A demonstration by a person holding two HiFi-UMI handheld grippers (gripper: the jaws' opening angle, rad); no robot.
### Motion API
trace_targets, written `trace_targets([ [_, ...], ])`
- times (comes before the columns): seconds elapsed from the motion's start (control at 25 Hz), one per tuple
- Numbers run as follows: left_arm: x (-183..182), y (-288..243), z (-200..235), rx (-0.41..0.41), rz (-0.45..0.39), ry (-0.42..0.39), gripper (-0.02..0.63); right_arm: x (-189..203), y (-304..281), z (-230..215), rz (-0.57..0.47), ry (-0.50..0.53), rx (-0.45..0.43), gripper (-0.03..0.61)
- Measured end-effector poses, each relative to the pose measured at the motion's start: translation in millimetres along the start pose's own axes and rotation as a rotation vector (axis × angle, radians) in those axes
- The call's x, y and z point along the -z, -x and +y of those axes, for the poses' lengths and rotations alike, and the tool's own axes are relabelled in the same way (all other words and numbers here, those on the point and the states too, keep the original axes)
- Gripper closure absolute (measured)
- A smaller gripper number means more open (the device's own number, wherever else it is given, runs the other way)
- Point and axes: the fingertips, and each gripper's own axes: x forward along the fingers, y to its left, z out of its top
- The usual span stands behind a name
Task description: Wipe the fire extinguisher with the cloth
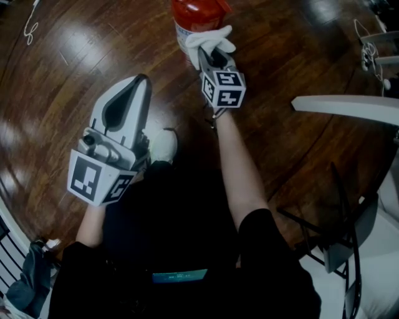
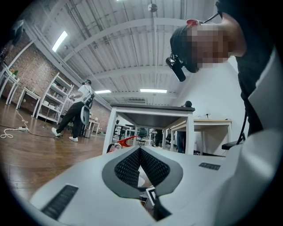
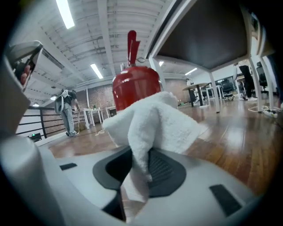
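Note:
The red fire extinguisher [image 1: 197, 15] stands on the wood floor at the top edge of the head view. In the right gripper view its red body and lever [image 3: 134, 86] rise just beyond the jaws. A white cloth [image 1: 210, 38] is pinched in my right gripper [image 1: 214, 55], bunched up against the extinguisher's side. The cloth [image 3: 155, 123] spills over the jaws of that gripper [image 3: 140, 160]. My left gripper [image 1: 132, 95] hovers lower left, away from the extinguisher, shut and holding nothing. In the left gripper view, beyond the gripper [image 2: 140, 152], part of the extinguisher's red lever [image 2: 126, 141] shows.
A white table [image 1: 346, 106] juts in at the right, with a black chair frame [image 1: 340, 249] below it. Cables [image 1: 373, 57] lie at the top right and a cord [image 1: 28, 27] at the top left. A white shoe [image 1: 164, 144] rests between my grippers. A person [image 2: 78, 110] walks far off.

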Motion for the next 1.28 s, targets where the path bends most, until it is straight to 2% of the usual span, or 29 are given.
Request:
trace_targets([
  [0.2, 0.3, -1.5, -0.3, 0.003, -0.001, 0.0, 0.614, 33.7, -12.3, -14.7, 0.134, 0.003, 0.02, 0.46],
  [0.36, -0.5, -1.2, 0.4, 0.003, 0.0, 0.0, 0.614, 32.1, -7.0, -14.2, 0.149, 0.013, 0.008, 0.46],
  [0.48, -1.2, -0.1, 1.2, 0.001, -0.002, 0.002, 0.614, 8.5, 10.4, -5.5, 0.072, -0.012, -0.012, 0.46],
  [0.64, -0.8, 0.6, 0.2, 0.003, -0.002, 0.002, 0.614, -49.9, 42.1, 21.6, -0.084, -0.047, -0.079, 0.46],
  [0.88, -2.9, 2.4, -5.3, 0.004, -0.004, -0.003, 0.614, -160.7, 82.1, 88.4, -0.289, 0.041, -0.222, 0.46],
  [1.04, -1.7, 4.0, -5.2, -0.002, -0.004, -0.007, 0.614, -189.1, 76.8, 108.3, -0.319, 0.094, -0.253, 0.46],
  [1.28, -0.3, 5.1, 0.4, -0.01, -0.004, 0.004, 0.614, -188.6, 48.2, 109.6, -0.294, 0.075, -0.255, 0.46],
])
